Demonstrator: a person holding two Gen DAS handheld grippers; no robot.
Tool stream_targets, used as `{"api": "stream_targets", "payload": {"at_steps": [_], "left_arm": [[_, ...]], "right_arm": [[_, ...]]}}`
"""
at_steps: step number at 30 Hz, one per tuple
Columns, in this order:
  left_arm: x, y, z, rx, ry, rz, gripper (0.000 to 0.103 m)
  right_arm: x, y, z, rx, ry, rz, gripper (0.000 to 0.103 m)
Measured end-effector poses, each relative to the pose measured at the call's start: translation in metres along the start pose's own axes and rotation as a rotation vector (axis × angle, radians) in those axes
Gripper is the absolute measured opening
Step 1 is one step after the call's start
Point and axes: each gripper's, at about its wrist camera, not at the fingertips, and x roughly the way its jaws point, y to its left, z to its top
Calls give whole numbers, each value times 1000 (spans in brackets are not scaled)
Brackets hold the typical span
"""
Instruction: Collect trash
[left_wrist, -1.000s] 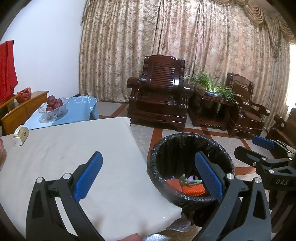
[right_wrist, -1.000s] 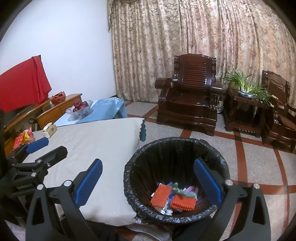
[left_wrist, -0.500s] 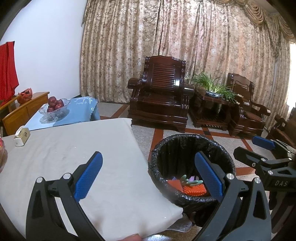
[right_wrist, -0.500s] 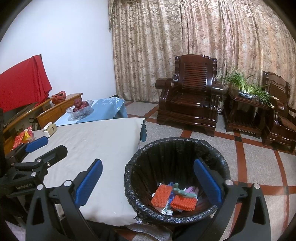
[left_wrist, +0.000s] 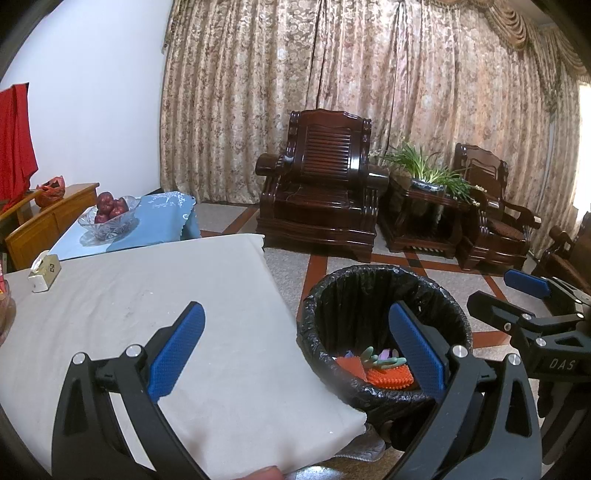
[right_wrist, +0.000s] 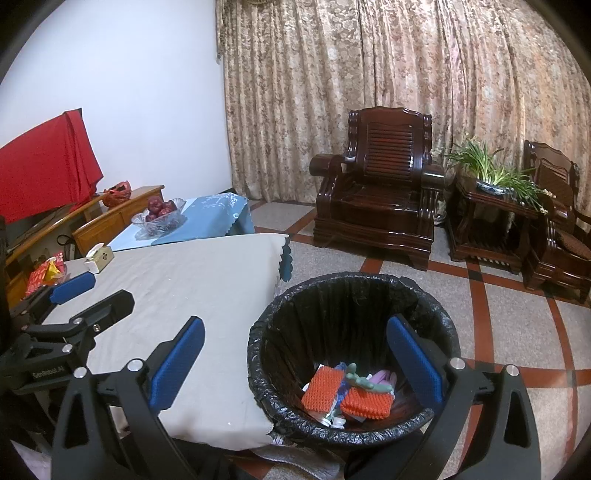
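Note:
A round bin with a black liner (left_wrist: 380, 284) (right_wrist: 354, 291) stands on the floor beside the table's near right corner. Inside lie orange textured pieces (right_wrist: 325, 386), a green item (right_wrist: 364, 382) and some pale purple scraps (right_wrist: 384, 376). My left gripper (left_wrist: 295, 350) is open and empty, held above the table corner and the bin. My right gripper (right_wrist: 295, 354) is open and empty above the bin's left rim. The right gripper also shows at the right in the left wrist view (left_wrist: 524, 291), and the left gripper at the left in the right wrist view (right_wrist: 74, 291).
The table has a grey cloth (left_wrist: 147, 295) (right_wrist: 184, 277). A small tissue box (left_wrist: 44, 271) sits at its far left. Behind it is a blue-covered table with a glass fruit bowl (right_wrist: 159, 218). Dark wooden armchairs (right_wrist: 380, 199) and a plant stand (right_wrist: 491, 206) stand by the curtains.
The left view has drifted slightly, shifting the scene a little to the right. Both grippers stay open and empty.

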Motion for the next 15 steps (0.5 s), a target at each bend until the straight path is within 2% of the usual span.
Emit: {"api": "stream_targets", "payload": {"at_steps": [15], "left_arm": [[-1, -1, 2, 0, 1, 1, 97]], "right_arm": [[0, 0, 0, -1, 2, 0, 97]]}}
